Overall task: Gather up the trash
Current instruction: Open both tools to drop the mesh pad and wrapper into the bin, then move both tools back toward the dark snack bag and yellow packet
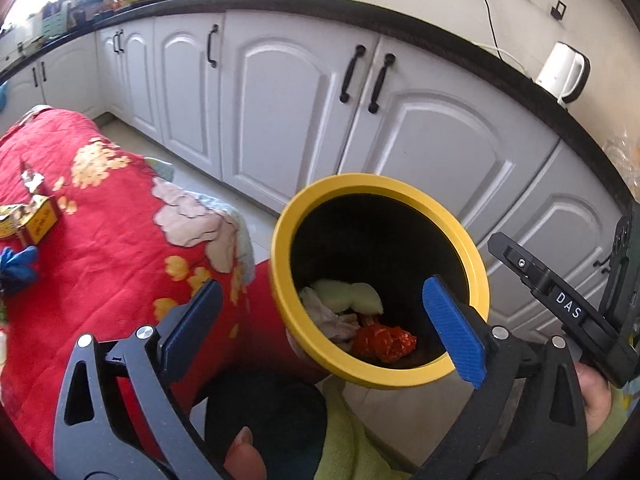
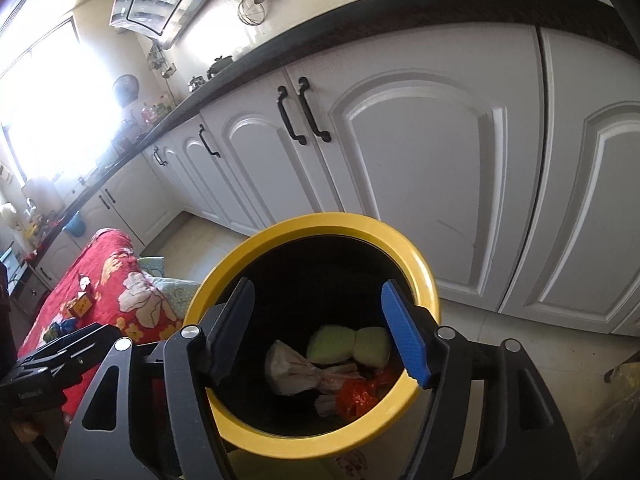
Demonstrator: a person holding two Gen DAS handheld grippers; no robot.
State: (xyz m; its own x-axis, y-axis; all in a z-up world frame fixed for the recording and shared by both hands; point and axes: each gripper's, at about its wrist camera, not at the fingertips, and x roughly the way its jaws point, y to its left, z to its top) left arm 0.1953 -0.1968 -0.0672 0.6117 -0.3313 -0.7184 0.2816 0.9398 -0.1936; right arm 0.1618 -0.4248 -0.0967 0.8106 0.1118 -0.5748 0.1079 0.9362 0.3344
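Observation:
A black bin with a yellow rim (image 1: 380, 179) stands on the floor beside the table; it also shows in the right wrist view (image 2: 320, 222). Inside lie a pale green wad (image 1: 348, 294), crumpled paper (image 1: 326, 318) and a red wrapper (image 1: 386, 342); the right wrist view shows the wad (image 2: 348, 344), paper (image 2: 292, 370) and wrapper (image 2: 356, 398). My left gripper (image 1: 320, 316) is open and empty over the bin's near-left rim. My right gripper (image 2: 320, 332) is open and empty right above the bin mouth. On the table lie a yellow carton (image 1: 36, 218) and a blue scrap (image 1: 18, 262).
The table has a red flowered cloth (image 1: 120, 240). White cabinets (image 1: 280, 104) with black handles run behind the bin under a dark counter (image 1: 360, 12). A white kettle (image 1: 562, 72) stands on the counter. The right gripper's body (image 1: 560, 296) shows in the left wrist view.

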